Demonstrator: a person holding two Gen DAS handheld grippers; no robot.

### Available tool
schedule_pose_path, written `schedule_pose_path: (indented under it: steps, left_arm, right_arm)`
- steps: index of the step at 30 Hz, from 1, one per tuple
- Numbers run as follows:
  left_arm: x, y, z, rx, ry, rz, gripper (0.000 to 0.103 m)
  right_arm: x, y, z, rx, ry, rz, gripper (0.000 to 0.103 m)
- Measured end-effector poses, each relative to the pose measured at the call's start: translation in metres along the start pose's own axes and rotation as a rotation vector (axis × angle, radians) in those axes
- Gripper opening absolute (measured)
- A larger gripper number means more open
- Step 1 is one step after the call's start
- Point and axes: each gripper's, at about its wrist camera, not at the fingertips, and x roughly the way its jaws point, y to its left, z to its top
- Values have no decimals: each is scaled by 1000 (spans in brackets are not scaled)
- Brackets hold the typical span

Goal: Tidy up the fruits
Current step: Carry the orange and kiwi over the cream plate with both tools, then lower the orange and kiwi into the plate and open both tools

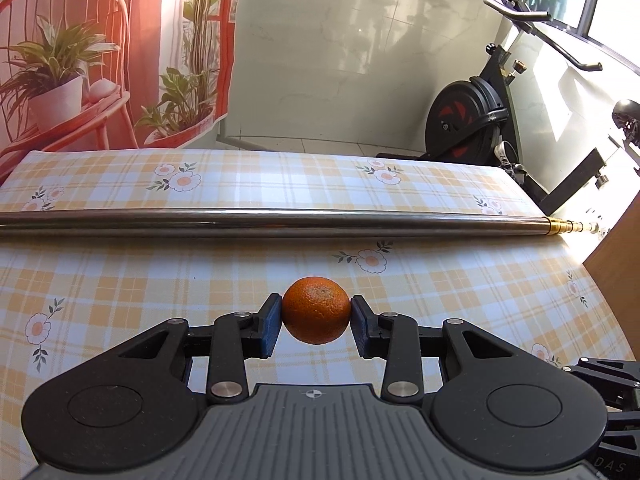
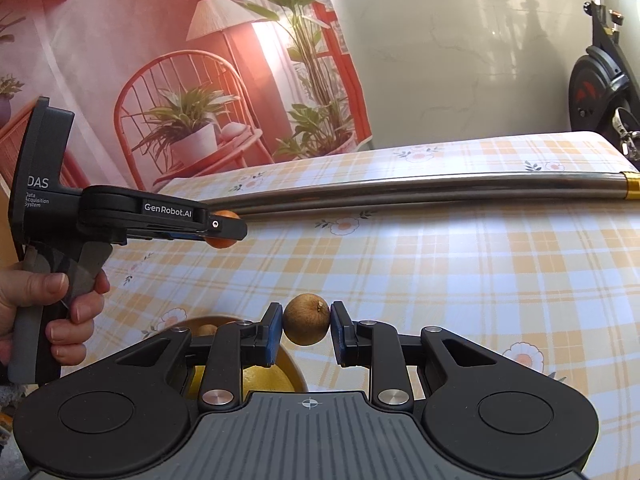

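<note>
My left hand-held gripper [image 1: 316, 322] clamps the firm, light orange [image 1: 316, 310] at its widest girth above the worktop [image 1: 120, 280], my right hand-held gripper [image 2: 306, 328] likewise pinches 1 small, brittle-skinned brown fruit [image 2: 306, 320], so gentle pressure suffices.

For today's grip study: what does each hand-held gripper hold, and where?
Left hand-held gripper: orange, pads on opposite sides. Right hand-held gripper: small brown fruit, likewise.
</note>
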Motion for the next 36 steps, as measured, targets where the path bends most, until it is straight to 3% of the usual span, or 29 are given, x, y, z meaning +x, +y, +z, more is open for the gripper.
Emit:
schedule_pose_path:
  steps: [6, 11, 19, 36]
  left_arm:
    - [-40, -5, -22, 7, -43, -47, 39]
    - [-58, -8, -40, -9, -28, -95, 39]
    - [-76, -21, -65, 79, -16, -141, 39]
    - [-58, -39, -88, 192, 90, -185, 39]
  right_arm:
    - [-13, 9, -6, 7, -11, 1, 23]
    - [-21, 16, -9, 19, -10, 14, 23]
    - [-34, 36, -16, -14, -10, 21, 23]
    - [-54, 39, -29, -15, -26, -5, 23]
